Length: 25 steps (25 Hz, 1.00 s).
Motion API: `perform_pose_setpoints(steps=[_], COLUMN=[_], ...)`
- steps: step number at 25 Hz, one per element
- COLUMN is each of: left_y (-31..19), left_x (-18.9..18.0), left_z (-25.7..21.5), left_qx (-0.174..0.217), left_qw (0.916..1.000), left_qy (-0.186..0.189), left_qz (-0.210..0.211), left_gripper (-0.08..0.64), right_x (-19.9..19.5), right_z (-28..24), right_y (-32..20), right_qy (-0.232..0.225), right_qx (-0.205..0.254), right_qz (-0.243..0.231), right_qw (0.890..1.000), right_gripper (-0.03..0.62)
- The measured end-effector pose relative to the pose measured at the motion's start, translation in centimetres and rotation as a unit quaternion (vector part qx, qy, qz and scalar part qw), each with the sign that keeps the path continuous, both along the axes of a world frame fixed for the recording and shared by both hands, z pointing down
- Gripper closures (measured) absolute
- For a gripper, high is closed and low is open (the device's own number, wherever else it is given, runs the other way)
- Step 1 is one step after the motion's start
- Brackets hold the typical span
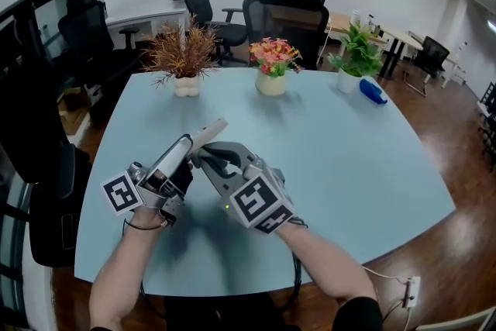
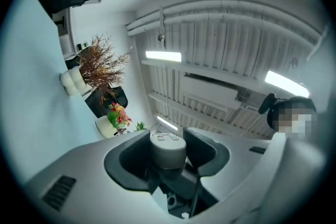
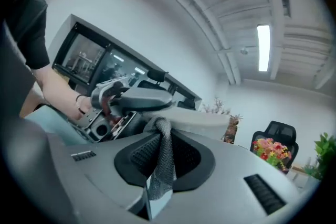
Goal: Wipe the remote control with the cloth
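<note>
Grey left gripper (image 1: pixel 184 148), six o'clock over pale blue table (image 1: pixel 349 159), is clamping a slim white remote control (image 1: pixel 211 132); right gripper (image 1: pixel 204 157) is pinching grey mesh cloth (image 3: pixel 164 157) against it.

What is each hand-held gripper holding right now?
Left hand-held gripper: closed on the remote control.
Right hand-held gripper: closed on the cloth.

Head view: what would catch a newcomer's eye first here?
The two grippers meeting over the near side of the pale blue table: the left gripper grips a white remote control, and the right gripper holds a grey cloth against it. Three potted plants line the table's far edge.
</note>
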<state>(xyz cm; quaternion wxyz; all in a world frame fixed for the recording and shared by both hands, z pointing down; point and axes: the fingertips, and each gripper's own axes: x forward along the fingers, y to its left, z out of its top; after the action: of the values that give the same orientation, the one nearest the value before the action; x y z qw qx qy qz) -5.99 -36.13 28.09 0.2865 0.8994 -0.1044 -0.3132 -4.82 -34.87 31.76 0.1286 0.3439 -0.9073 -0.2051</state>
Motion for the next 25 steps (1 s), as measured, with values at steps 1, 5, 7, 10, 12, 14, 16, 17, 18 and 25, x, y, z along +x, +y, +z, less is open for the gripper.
perform_pose_setpoints(steps=[1,5,7,10,12,14,16,17,18,25], left_y=[0.2,0.7,1.0,1.4,1.4,1.5,1.6,1.7,1.7,2.6], left_x=[0.3,0.6,1.0,1.4,0.8,-0.2,-0.7,-0.6,-0.4,1.3], left_z=[0.1,0.1,0.1,0.0,-0.6,-1.4,-1.8,-1.9,-1.8,-1.4], left_qx=[0.007,0.017,0.020,0.014,0.003,0.005,0.018,0.024,0.028,0.048], left_qw=[0.9999,0.9993,0.9986,0.9979,0.9970,0.9952,0.9948,0.9953,0.9960,0.9952], left_qy=[-0.013,-0.030,-0.037,-0.020,0.027,0.066,0.077,0.073,0.063,0.013], left_qz=[0.003,0.016,0.030,0.059,0.072,0.072,0.064,0.060,0.057,0.085], left_gripper=[0.371,0.371,0.371,0.373,0.373,0.373,0.373,0.373,0.373,0.373], right_x=[0.8,3.7,4.9,7.5,9.0,8.4,5.2,3.4,2.0,6.8], right_z=[-0.7,-3.3,-5.0,-7.6,-7.8,-6.5,-4.4,-3.3,-2.6,-7.6], right_y=[-0.4,-1.4,-1.2,-1.3,-1.9,-2.3,-1.4,-0.6,0.2,-0.4], right_qy=[-0.015,-0.063,-0.098,-0.163,-0.189,-0.170,-0.104,-0.066,-0.037,-0.162], right_qx=[0.002,0.021,0.038,0.058,0.052,0.036,0.029,0.033,0.041,0.076], right_qz=[0.012,0.046,0.051,0.065,0.076,0.070,0.036,0.016,0.000,0.047], right_qw=[1.000,0.997,0.993,0.983,0.978,0.982,0.994,0.997,0.998,0.983], right_gripper=[0.565,0.565,0.565,0.565,0.565,0.565,0.565,0.565,0.565,0.565])
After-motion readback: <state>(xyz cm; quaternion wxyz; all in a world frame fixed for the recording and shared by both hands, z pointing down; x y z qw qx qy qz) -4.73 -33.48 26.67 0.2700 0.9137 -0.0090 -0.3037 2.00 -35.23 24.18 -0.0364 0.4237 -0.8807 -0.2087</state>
